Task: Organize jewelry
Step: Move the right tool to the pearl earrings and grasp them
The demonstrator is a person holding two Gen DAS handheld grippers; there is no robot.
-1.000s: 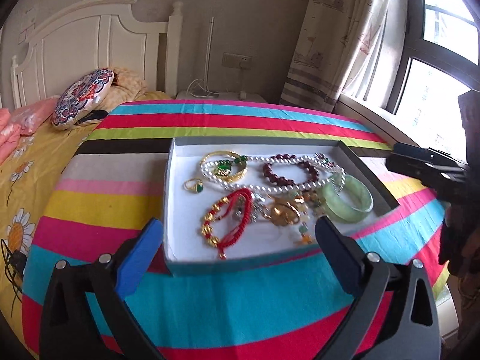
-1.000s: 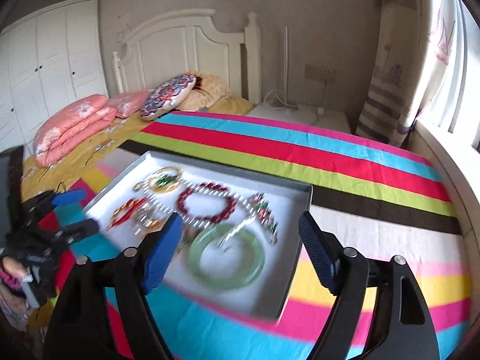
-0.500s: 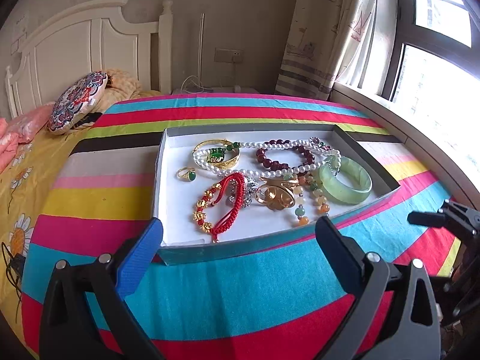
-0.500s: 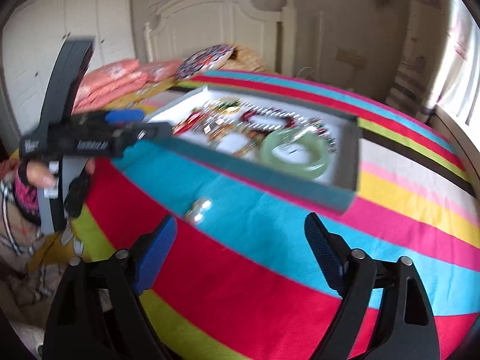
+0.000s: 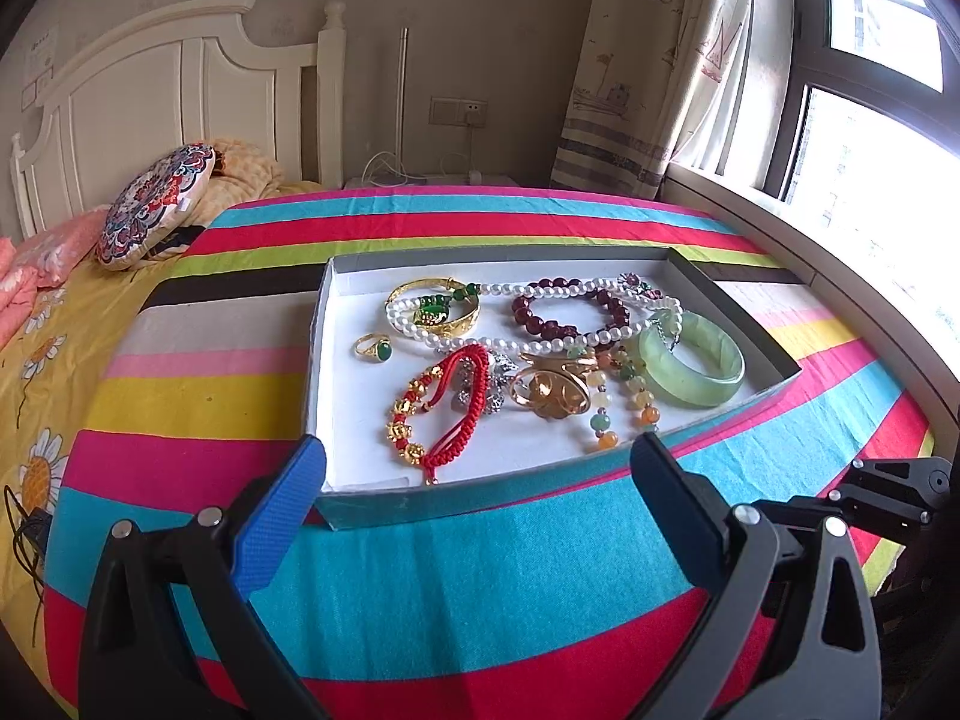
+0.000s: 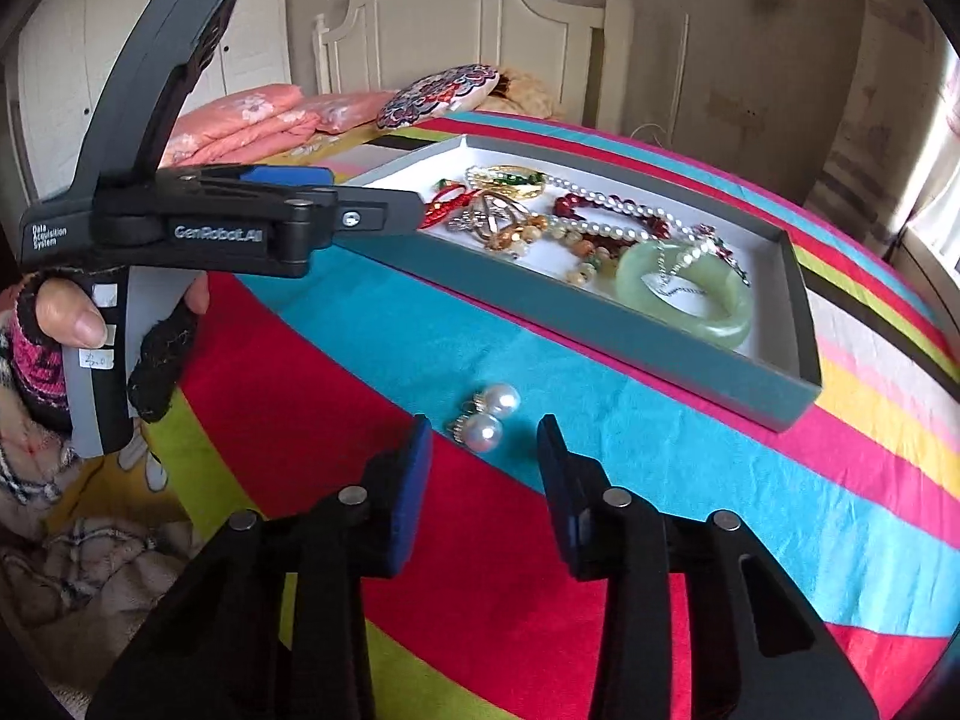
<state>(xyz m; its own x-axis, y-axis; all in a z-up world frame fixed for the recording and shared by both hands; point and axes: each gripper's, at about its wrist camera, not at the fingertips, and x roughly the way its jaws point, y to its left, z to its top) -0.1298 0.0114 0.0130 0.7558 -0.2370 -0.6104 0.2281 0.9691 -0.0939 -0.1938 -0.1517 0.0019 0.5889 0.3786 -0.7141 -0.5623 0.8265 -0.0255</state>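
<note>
Lying just ahead of the right gripper [image 6: 483, 459], the pearl earrings [image 6: 489, 417] sit between its half-open, empty jaws; the left gripper [image 5: 477, 483] is wide open.

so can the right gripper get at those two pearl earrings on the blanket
Probably yes: the right gripper is open, its fingers either side of the pearl earrings, which lie on the striped blanket with nothing in between.

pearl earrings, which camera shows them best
The right wrist view: the pearl earrings lie on the striped bedspread, outside the box, just ahead of the open right gripper. The left wrist view doesn't show them at all.
</note>
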